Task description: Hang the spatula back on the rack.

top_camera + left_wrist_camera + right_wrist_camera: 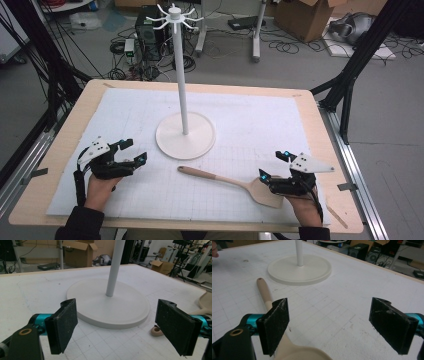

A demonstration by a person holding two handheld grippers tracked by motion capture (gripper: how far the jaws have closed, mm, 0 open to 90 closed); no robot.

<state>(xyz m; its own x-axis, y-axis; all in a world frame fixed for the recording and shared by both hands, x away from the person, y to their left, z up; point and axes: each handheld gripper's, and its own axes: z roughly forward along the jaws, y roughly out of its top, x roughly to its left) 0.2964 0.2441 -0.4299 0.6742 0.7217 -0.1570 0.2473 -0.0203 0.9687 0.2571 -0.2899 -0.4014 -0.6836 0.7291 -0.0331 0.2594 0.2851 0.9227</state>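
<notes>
A beige wooden spatula (227,182) lies flat on the white mat, handle end toward the stand, blade at the near right. My right gripper (274,165) is open just right of the blade; in the right gripper view the spatula (265,295) runs under the left pad (274,325), nothing between the jaws. A white stand with hooks on top (184,100) rises from a round base (186,137) at the mat's middle. My left gripper (134,151) is open at the near left, aimed at the base (110,305). The handle's end (156,330) shows by its right pad.
The white gridded mat (250,120) covers most of the wooden table (320,165). Beyond the far edge the floor holds cables, a computer tower (150,32) and cardboard boxes (305,17). Black frame struts stand at both sides of the table.
</notes>
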